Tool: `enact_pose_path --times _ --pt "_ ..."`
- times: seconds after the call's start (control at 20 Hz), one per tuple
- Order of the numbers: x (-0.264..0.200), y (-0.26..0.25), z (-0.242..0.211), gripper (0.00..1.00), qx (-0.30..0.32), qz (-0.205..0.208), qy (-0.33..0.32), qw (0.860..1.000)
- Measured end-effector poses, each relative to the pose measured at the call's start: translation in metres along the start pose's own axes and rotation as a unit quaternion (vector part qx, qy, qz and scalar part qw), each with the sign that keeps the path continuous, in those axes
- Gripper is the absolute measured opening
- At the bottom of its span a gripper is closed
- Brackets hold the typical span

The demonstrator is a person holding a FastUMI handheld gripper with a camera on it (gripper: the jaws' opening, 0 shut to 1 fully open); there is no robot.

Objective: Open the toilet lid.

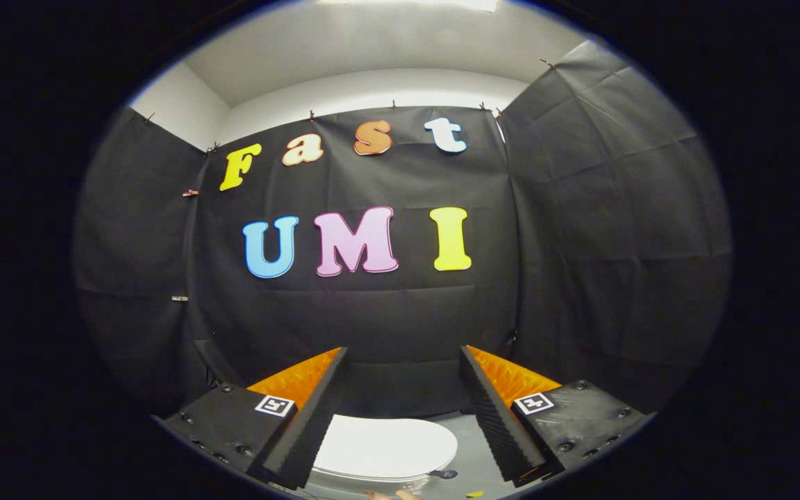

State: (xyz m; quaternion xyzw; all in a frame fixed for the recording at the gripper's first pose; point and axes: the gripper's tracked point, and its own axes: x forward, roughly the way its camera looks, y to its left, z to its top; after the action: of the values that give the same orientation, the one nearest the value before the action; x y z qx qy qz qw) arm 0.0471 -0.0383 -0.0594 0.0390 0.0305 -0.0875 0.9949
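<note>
The gripper (403,361) is spread wide with nothing held between its fingers. The toilet lid (386,448) lies flat and closed, low between the fingers and beneath their tips, with no contact visible. Judged from this position, the task has not begun: approach, engagement with the lid edge, and lifting all remain.

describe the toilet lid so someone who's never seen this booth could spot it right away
Start at the black cloth wall at the back and drop to the grey floor at its foot. The toilet lid lies there closed and flat, showing between the fingers of the open gripper, which hangs above it without touching. It is the one smooth white oval among dark surfaces.
</note>
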Motion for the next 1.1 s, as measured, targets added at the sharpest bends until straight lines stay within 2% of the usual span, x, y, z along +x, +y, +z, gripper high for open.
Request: enact_pose_path --times 0.4,0.75,1.1 --pt "0.049 -0.077 -0.105 0.99 0.106 -0.078 0.046 0.990" --pt "0.083 -0.121 -0.207 1.00 0.180 -0.107 0.083 0.974" --pt "0.106 -0.155 -0.313 1.00 0.270 -0.142 0.143 0.942"
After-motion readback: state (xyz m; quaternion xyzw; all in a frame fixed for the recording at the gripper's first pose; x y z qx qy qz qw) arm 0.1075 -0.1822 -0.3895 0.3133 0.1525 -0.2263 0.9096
